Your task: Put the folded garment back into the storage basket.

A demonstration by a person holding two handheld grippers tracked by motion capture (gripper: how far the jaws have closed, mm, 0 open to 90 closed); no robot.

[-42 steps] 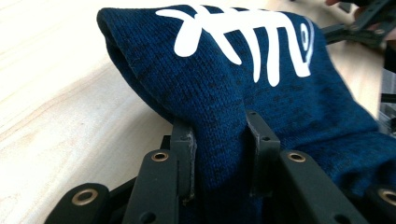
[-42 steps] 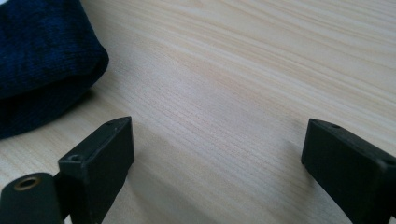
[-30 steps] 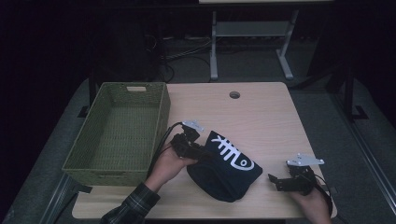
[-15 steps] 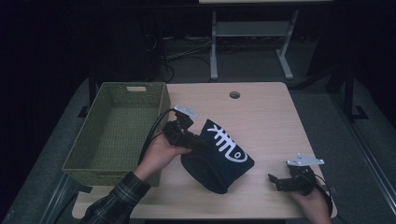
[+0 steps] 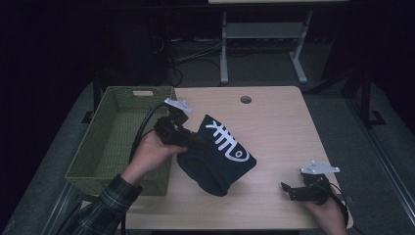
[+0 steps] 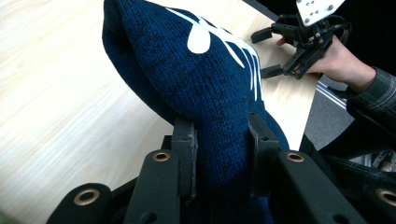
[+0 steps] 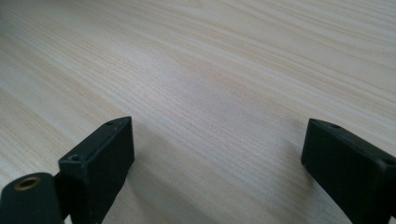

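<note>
Beanie [image 5: 218, 156], dark blue knit w/ white fishbone print, hangs over the bench [image 5: 274, 117] just beside the green basket [image 5: 98, 147]. Left claw [image 6: 219, 140] clenched on a bunched fold. Best to carry it high enough to clear the basket rim w/o loosening grip. Right claw [image 7: 215, 154] gapes wide, holding nothing, low over bare bench.
</note>
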